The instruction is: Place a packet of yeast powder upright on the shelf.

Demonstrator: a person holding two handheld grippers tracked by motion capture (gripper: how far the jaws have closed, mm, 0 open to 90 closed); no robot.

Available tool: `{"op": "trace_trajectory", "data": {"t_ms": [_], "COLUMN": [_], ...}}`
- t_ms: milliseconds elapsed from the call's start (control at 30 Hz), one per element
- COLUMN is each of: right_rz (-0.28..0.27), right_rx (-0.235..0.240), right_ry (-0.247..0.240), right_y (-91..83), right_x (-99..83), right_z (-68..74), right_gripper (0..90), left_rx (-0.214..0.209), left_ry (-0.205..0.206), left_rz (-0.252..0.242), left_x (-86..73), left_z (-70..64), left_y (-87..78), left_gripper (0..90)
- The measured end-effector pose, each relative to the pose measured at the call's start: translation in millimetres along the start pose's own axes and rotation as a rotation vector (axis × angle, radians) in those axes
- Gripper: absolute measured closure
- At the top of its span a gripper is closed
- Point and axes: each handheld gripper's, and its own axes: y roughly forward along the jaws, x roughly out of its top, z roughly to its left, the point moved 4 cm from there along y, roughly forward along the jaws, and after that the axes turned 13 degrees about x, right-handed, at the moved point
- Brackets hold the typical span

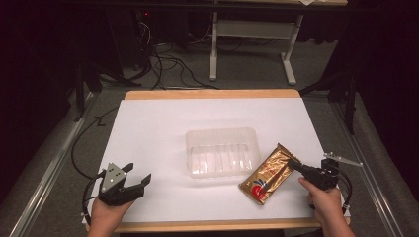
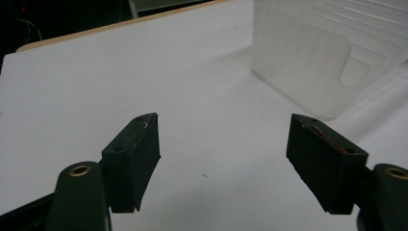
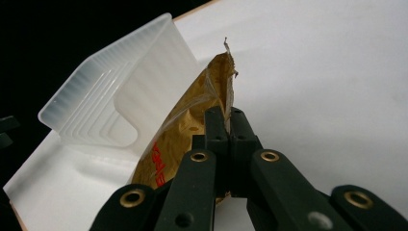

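A gold foil packet (image 1: 267,177) with red print lies at the front right of the white table, just right of a clear plastic tub (image 1: 222,152). My right gripper (image 1: 295,167) is shut on the packet's right edge. In the right gripper view the jaws pinch the gold packet (image 3: 192,120) along its edge, with the clear tub (image 3: 120,96) right behind it. My left gripper (image 1: 134,178) rests open at the front left, nothing between its fingers. In the left gripper view my left gripper (image 2: 223,144) stands wide apart over bare white table, and the clear tub (image 2: 312,62) is at the upper right.
The white table surface (image 1: 163,123) has a wooden edge at front and back. Behind the table, cables (image 1: 168,64) run across the floor and a white desk frame (image 1: 247,44) stands there. Dark stands flank both sides.
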Motion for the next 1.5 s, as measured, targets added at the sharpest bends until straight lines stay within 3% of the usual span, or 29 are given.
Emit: {"op": "trace_trajectory", "data": {"t_ms": [367,533,800,1167,1500], "right_rz": [-0.080,-0.130,-0.207,-0.267,-0.293], "right_rx": [-0.025,-0.044,-0.152,-0.184,-0.328], "right_ry": [-0.242,-0.313,-0.452,-0.453,-0.471], "right_y": [-11.8,-21.2,-32.4,-33.7,-46.3], "right_x": [17.3,26.6,39.0,41.5,41.7], "right_z": [36.1,47.6,65.2,72.4,62.9], "right_gripper": [90.0,90.0,90.0,90.0,90.0], "left_rx": [-0.007,-0.005,-0.004,-0.001,-0.004], "left_ry": [-0.002,-0.007,-0.002,0.002,0.002], "left_rz": [-0.002,-0.006,-0.004,-0.010,-0.010], "left_x": [0.0,0.2,0.2,0.9,-0.4], "left_z": [0.3,0.7,0.2,0.1,2.7], "left_y": [0.3,0.1,0.4,1.1,0.1], "left_gripper": [28.0,28.0,28.1,28.1,28.1]}}
